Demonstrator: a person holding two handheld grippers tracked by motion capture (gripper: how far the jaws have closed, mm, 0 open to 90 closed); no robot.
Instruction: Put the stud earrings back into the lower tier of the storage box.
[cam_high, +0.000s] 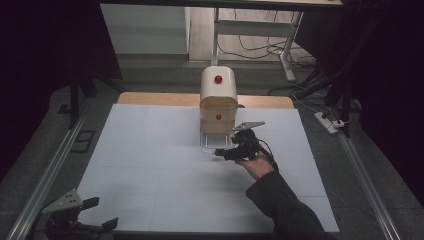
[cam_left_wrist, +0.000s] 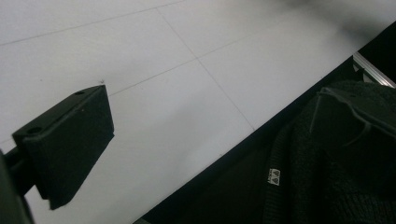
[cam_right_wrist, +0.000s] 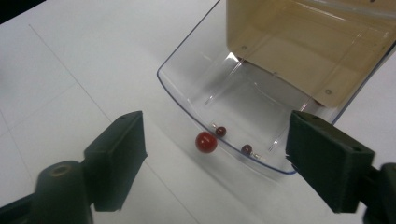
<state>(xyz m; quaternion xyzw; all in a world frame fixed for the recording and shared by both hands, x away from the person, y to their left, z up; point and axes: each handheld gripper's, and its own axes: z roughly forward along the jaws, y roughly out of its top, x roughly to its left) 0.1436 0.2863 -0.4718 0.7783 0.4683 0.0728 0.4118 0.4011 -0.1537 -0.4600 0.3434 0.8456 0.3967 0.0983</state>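
A small cream drawer cabinet (cam_high: 218, 95) with red knobs stands at the middle back of the white table. Its clear bottom drawer (cam_right_wrist: 187, 105) is pulled out toward me, and its round red knob (cam_right_wrist: 206, 142) faces my right gripper. Two small red beads on pins (cam_right_wrist: 221, 131) lie inside near the front wall. My right gripper (cam_high: 221, 152) is open just in front of the knob, its jaws wide on either side and touching nothing. At the table's near left corner my left gripper (cam_high: 101, 213) is open and empty; one of its fingers (cam_left_wrist: 70, 140) hovers over bare white table.
White sheet (cam_high: 150, 165) covers the table, with a wooden edge (cam_high: 150, 98) at the back. Metal rails (cam_high: 47, 175) run along both sides. Desk legs and cables (cam_high: 260, 50) lie beyond on the floor, and a power strip (cam_high: 327, 122) at the right. My dark sleeve (cam_left_wrist: 336, 154) hangs off the front edge.
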